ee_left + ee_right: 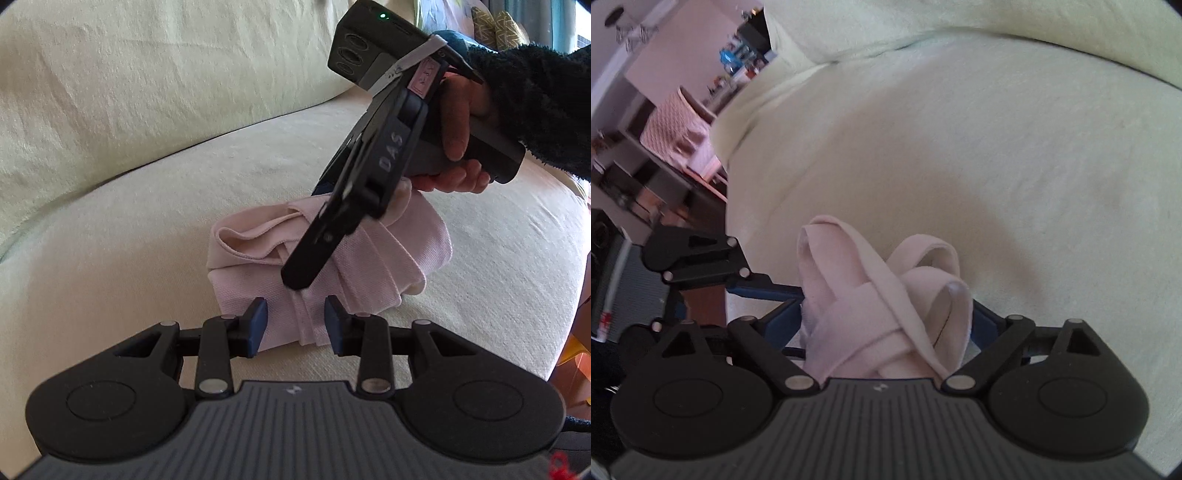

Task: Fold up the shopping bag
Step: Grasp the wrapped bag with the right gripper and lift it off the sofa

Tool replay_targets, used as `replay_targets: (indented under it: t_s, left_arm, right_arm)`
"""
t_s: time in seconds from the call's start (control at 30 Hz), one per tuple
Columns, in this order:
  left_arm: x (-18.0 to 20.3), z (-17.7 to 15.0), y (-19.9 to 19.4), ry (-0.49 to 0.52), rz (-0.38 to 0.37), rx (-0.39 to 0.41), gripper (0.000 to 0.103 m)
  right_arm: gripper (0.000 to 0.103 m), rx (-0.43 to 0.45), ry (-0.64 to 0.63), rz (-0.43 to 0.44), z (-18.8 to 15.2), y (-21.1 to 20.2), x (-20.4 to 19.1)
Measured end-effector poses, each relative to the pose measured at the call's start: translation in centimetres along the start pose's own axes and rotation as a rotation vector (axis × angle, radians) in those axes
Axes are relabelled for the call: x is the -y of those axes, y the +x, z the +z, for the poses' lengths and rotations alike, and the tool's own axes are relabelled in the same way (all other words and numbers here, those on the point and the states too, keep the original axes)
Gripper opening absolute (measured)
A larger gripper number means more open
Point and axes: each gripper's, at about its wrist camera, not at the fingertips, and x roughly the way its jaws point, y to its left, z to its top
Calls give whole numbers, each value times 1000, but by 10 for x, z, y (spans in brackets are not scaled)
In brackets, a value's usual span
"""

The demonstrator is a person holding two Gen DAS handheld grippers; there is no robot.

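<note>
A pale pink cloth shopping bag (pixel 354 269) lies folded into a small bundle on a cream sofa seat (pixel 147 229), its straps wrapped over it. My left gripper (pixel 295 325) is open, its blue pads either side of the bundle's near edge. My right gripper (pixel 299 277) comes down from the upper right and presses its tip onto the bundle. In the right wrist view the bag (pixel 871 325) with its looped straps fills the gap between the right gripper's fingers (pixel 886 328), which look closed against it. The left gripper (pixel 701 266) shows at the left.
The sofa backrest (pixel 129 74) rises behind the seat. A cushion edge and orange items (pixel 576 354) lie at the far right. In the right wrist view, room furniture and a pink patterned box (pixel 676 129) stand beyond the sofa's left end.
</note>
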Motion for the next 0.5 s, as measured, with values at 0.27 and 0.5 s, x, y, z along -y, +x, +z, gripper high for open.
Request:
replay_targets:
  t_s: [0.27,0.5]
  left_arm:
    - [-8,-16,-17,-39,46,-89,40]
    - [1,-15,-17,-163,-124,-61,40]
  right_arm:
    - [60,66,78,-84,-27,-20,-24]
    - [56,260,366,-131,-92,-53,-28]
